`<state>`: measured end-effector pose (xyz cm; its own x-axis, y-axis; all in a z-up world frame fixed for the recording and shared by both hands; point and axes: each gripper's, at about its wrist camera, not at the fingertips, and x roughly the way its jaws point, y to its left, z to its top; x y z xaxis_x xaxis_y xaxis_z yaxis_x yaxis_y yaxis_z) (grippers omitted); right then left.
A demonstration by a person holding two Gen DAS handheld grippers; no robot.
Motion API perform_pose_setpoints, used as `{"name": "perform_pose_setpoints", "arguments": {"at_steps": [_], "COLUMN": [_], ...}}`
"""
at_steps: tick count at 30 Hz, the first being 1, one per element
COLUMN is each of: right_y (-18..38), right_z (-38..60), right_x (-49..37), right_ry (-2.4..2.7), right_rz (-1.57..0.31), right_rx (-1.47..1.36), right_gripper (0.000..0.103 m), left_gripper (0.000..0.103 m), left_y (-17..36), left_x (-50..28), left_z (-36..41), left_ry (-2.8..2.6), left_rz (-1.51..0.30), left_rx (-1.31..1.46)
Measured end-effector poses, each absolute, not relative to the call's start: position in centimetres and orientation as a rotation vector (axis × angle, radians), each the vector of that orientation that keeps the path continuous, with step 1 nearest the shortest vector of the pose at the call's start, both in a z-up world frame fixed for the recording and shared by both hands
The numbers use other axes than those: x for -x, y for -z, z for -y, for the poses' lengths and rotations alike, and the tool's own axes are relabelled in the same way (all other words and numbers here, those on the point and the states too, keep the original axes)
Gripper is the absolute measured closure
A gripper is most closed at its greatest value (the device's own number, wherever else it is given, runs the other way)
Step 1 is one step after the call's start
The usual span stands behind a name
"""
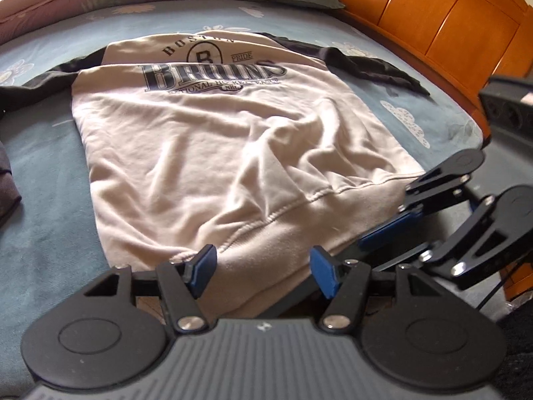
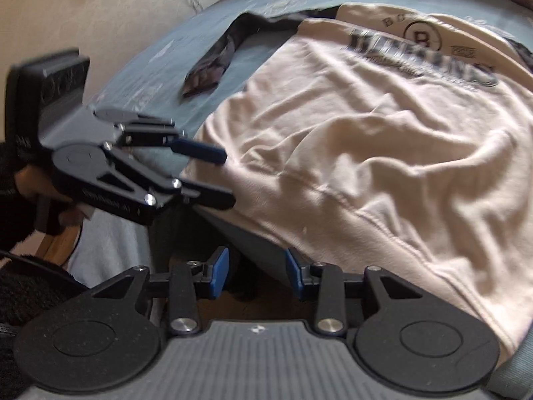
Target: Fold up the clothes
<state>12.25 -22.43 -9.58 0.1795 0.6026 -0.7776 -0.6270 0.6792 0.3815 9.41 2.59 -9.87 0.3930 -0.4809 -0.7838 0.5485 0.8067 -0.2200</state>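
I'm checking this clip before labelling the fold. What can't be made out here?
- Left wrist view: the sweatshirt left sleeve runs off the frame edge.
- Left wrist view: whether the right hand-held gripper pinches the hem; its lower finger is hidden.
- Right wrist view: the chest print is blurred.
- Left wrist view: the dark item is cut off by the edge.

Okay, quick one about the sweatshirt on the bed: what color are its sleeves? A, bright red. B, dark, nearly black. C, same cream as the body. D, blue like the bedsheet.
B: the sweatshirt has a cream body with the Bruins print, while the sleeves spread out to each side on the bedsheet are dark, nearly black.
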Motion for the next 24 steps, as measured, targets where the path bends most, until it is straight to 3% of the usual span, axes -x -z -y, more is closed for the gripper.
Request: {"name": "perform_pose_setpoints", "arguments": {"at_steps": [14,24], "right_y": [10.0,8.7], "right_z": [23.1,21.2], "right_x": [-11.6,-11.5], "right_ry": [-0.804,-0.883], "right_rz": [-1.065,-1.009], "right_rx": [0.271,0.224], "right_gripper": [0.061,0.061], "left_gripper": [0.040,0.038], "left_y": [11.8,10.4], "left_x": [-7.1,-8.9], "left_z": [-1.0,-3.4], "left_ry": [0.745,0.622], "left_rz": [-1.036,-0.975], "left_rx": [-0.219,-0.160]}}
